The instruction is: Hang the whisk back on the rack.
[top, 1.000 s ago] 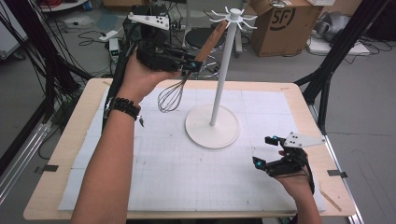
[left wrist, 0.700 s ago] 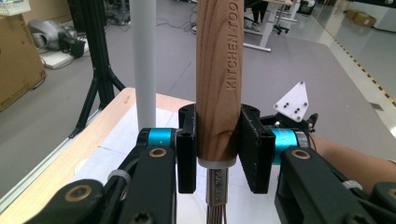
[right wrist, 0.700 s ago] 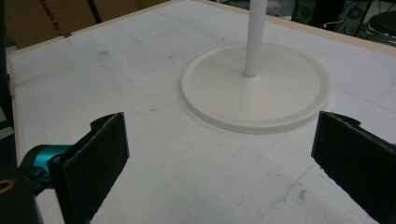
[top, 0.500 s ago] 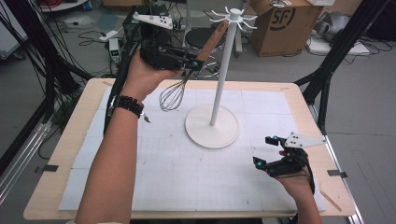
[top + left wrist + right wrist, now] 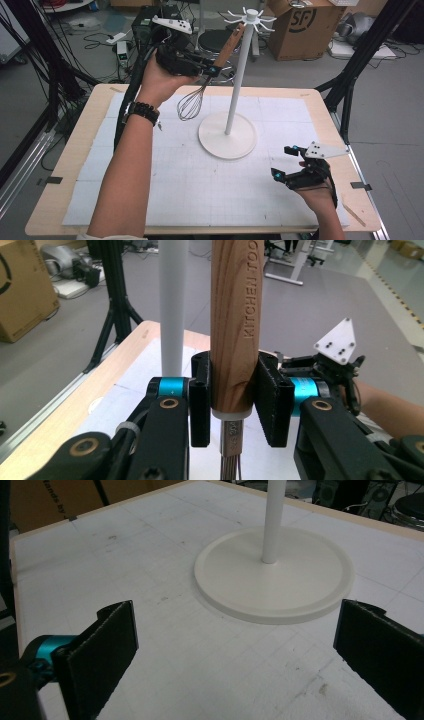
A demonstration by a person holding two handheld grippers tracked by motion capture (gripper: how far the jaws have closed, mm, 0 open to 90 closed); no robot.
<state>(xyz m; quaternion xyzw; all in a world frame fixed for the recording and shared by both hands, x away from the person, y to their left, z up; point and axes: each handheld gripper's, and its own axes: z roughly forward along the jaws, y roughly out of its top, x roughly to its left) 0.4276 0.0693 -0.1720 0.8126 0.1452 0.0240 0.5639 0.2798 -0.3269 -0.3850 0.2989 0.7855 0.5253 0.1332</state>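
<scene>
While the table [image 5: 75, 165] spreads wide under a white gridded mat [image 5: 200, 190], a white stand [image 5: 239, 75] rises from its far middle. Its round base [image 5: 227, 136] sits flat on the mat, and its thin pole ends in a ring of short hooks [image 5: 250, 16] at the top. In the right gripper view the base [image 5: 275, 575] lies ahead of the jaws, with the pole going up out of frame.

A cardboard box [image 5: 302, 27] stands on the floor beyond the table, near black frame legs and loose cables.

Reaching in from the near edge, the person's left forearm crosses the mat, a dark beaded band [image 5: 142, 111] on the wrist. That hand lifts the left gripper [image 5: 209, 67] above the table's far edge, just left of the pole. Its jaws are clamped on the whisk [image 5: 210, 75], at the lower end of the wooden handle. The whisk hangs tilted in the air, its handle top leaning up toward the hooks and its wire head [image 5: 191, 104] down and left, clear of the mat. In the left gripper view the handle [image 5: 235, 330] stands between the two pads, stamped with letters, with the white pole [image 5: 173, 305] just behind it to the left.

Low over the mat's near right part, well apart from the base, the right gripper [image 5: 286, 162] rests in the right hand [image 5: 317, 192]. Its jaws stand wide apart with nothing between them.
</scene>
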